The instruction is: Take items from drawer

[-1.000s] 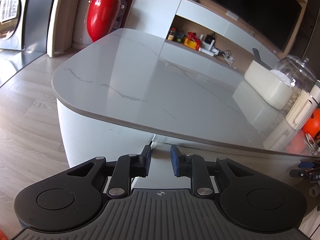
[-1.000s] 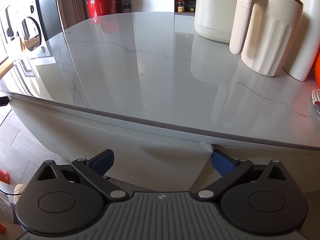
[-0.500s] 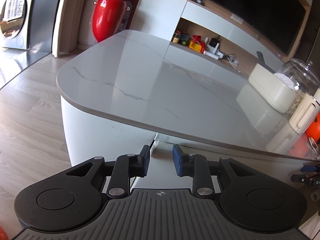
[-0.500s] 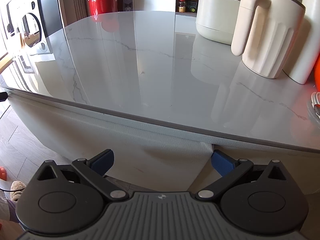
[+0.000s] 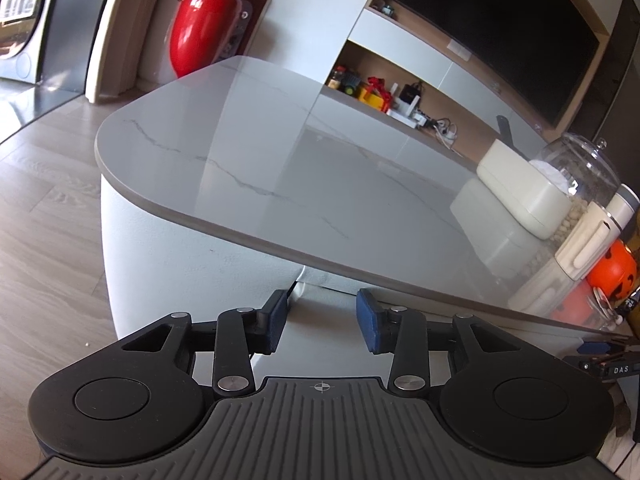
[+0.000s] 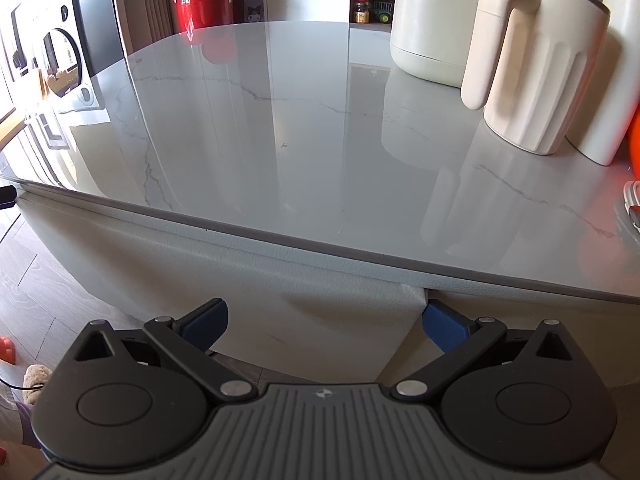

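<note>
Claws both hang spread at lower centre, the left claw [image 5: 322, 316] widened since a moment ago below the tabletop [image 5: 280, 168], right claw [image 6: 324, 320] unchanged, drawer still unopened.

On the one counter [image 6: 280, 128] stand one tub [image 6: 428, 36], one ribbed jug [image 6: 536, 72], one glass jar [image 5: 576, 172] and one orange pumpkin [image 5: 612, 272]; beyond, one red bin [image 5: 200, 28].
</note>
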Demonstrator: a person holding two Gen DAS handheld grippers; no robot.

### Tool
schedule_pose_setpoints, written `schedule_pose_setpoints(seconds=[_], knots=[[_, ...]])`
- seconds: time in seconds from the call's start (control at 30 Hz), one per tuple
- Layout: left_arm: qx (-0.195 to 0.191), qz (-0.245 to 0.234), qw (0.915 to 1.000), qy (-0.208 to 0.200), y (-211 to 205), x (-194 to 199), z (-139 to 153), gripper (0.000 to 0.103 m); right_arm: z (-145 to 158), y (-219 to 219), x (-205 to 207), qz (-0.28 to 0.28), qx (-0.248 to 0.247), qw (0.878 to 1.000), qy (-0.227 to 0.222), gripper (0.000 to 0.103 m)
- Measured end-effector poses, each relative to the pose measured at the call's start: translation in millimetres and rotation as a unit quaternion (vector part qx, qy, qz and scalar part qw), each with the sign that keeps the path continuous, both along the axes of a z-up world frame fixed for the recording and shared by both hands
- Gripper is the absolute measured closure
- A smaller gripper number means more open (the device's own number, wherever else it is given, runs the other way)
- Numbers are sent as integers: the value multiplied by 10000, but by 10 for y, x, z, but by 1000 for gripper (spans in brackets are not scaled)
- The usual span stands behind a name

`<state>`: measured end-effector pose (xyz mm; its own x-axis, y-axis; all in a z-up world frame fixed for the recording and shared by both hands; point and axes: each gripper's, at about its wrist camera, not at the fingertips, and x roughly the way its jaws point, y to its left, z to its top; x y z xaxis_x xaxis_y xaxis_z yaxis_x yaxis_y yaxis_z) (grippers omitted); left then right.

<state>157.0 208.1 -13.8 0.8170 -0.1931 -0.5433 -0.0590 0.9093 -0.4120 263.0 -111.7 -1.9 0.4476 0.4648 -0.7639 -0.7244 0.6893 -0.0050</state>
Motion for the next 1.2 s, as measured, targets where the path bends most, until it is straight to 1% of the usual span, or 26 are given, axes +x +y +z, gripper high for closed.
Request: schedule_pose_setpoints(seconds=[0.07,0.17,0.23,0.33,0.43,0.53,0.57,0.63,0.67,0.7,0.73,0.77,0.8,0.83,0.87,0.93,1.0,1.07,1.13,1.2], knots=[[-54,-7,10000,6,1,9,10,57,1,-16,10,-3,32,10000,24,0],[103,-133,9999,36,-34,19,21,54,-7,-51,37,-17,115,9999,79,0],[139,-187,9997,46,-33,23,22,54,-6,-76,60,-40,183,9997,141,0],[-23,-159,9998,77,4,8,21,54,0,-109,87,-37,239,9995,207,0],[129,-227,9996,80,-29,-10,25,54,-5,-129,91,-1,213,9996,210,0],[145,-254,9995,105,-33,-65,38,54,3,-143,88,42,166,9996,207,0],[118,-268,9995,106,-26,-93,45,54,12,-161,86,60,176,9996,232,0],[5,-213,9997,95,-13,-157,70,61,18,-206,86,121,208,9993,272,0],[87,-148,9998,42,-41,-197,110,74,19,-241,85,165,234,9991,297,0],[377,-10,9993,-33,-101,-242,170,75,25,-266,80,182,253,9990,320,0],[840,161,9962,-177,-204,-296,256,75,38,-295,70,207,300,9987,362,0],[1147,207,9927,-311,-303,-319,325,75,72,-319,43,160,370,9988,290,0],[1270,177,9910,-384,-390,-315,376,75,118,-330,4,53,419,9990,117,0],[1301,132,9905,-419,-497,-288,422,75,190,-322,-73,-138,524,9985,-122,0],[1319,111,9904,-387,-604,-253,446,74,228,-305,-121,-236,660,9974,-159,0],[1406,211,9896,-200,-829,-178,449,74,233,-198,-199,-307,841,9960,22,0],[1334,286,9905,-158,-984,-148,427,74,172,-41,-279,-359,751,9965,88,0],[1301,322,9907,-235,-1127,-148,399,74,121,88,-342,-430,701,9966,-63,0],[1491,312,9879,-274,-1256,-137,368,74,84,191,-381,-469,677,9962,-298,0],[1636,233,9861,-196,-1350,-101,331,74,59,226,-371,-639,630,9951,-415,0]])
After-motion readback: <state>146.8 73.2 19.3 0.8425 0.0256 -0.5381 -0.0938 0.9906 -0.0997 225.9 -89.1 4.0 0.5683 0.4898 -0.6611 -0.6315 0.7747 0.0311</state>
